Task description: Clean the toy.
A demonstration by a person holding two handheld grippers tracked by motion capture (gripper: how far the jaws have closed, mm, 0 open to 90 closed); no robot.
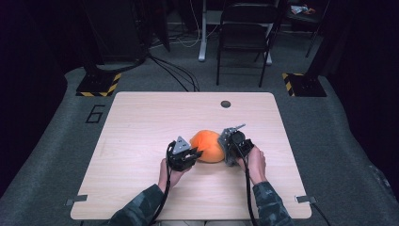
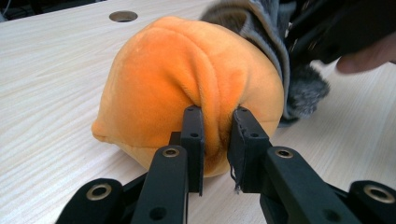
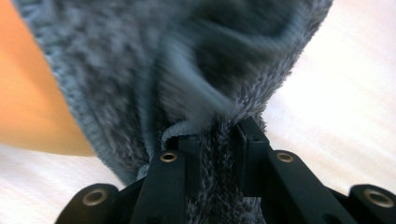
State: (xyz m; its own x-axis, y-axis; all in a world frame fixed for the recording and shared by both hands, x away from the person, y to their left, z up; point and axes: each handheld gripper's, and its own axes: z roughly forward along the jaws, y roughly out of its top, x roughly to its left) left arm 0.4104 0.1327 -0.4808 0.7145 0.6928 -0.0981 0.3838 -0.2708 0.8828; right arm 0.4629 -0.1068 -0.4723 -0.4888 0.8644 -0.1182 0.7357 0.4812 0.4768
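**Two grippers holding a soft orange plush toy at mid-table**

The orange plush toy (image 1: 207, 146) lay on the wooden table (image 1: 141, 122), a little right of centre and toward the near edge, between the two grippers. The left gripper (image 2: 215, 135) was clenched on a pinched fold of the orange fabric at the toy's near left side; the fold bulged up between the jaws. The right gripper (image 3: 219, 135) was clenched on a grey fuzzy knit part (image 3: 154, 60) at the toy's right end, which wrapped over the orange body; whether it was a cap or a sewn-on piece could not be told. A round hole (image 1: 226, 104) sat in the table near the far edge, well apart from the toy.

Judged from the deep creasing under the jaws, the toy was soft, light and easily squashed, neither fragile nor slippery. A pinch of loose fabric gave a sure hold; the rounded stuffed body would likely bulge out of a wider grasp. Pulling on the knit would probably stretch it before the body moved.
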